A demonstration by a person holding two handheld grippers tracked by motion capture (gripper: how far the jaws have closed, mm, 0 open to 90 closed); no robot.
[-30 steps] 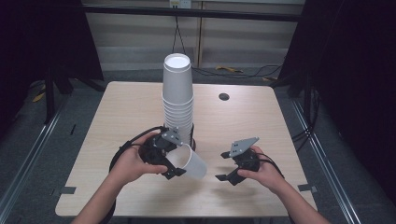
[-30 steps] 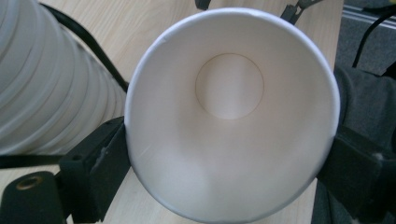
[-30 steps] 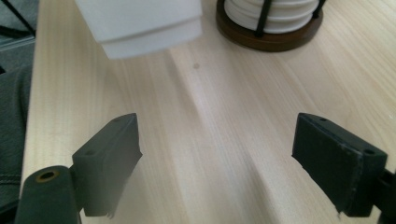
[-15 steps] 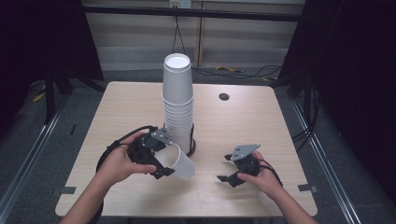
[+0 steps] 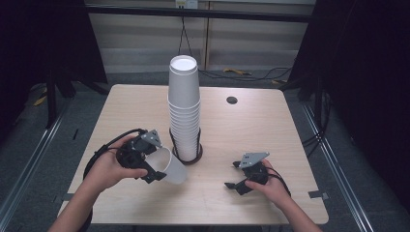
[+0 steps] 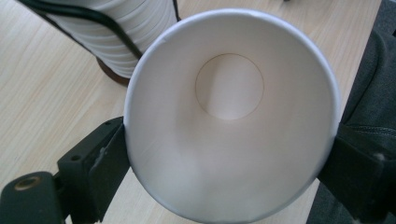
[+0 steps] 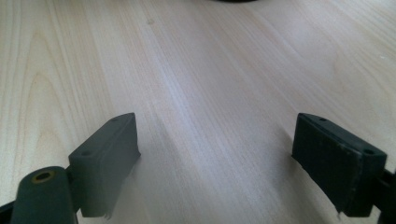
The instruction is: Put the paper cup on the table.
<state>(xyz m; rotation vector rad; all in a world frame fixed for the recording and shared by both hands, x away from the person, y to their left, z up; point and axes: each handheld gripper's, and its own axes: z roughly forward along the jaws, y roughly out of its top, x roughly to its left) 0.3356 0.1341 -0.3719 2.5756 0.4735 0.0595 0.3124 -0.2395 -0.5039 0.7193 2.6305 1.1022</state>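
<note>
A single white paper cup (image 5: pixel 170 165) lies tipped on its side above the table, left of the stack's base. My left gripper (image 5: pixel 155 162) is shut on it, one jaw on each side of the rim. In the left gripper view the cup (image 6: pixel 229 121) shows its open mouth and round bottom between the jaws of the left gripper (image 6: pixel 231 154). A tall stack of white cups (image 5: pixel 184 108) stands upside down in a black wire holder (image 5: pixel 185 153) at the table's middle. My right gripper (image 5: pixel 235 174) rests low over the wood at the front right, open; the right gripper (image 7: pixel 215 154) has bare wood between its jaws.
The light wooden table (image 5: pixel 270 125) has a small dark round hole (image 5: pixel 231 100) at the back right. Black cables loop from the left gripper along the table's left side. Dark floor and metal rails surround the table.
My left hand has carried the cup to the left, away from the stack's base. The right hand has sunk closer to the tabletop, jaws still apart.
</note>
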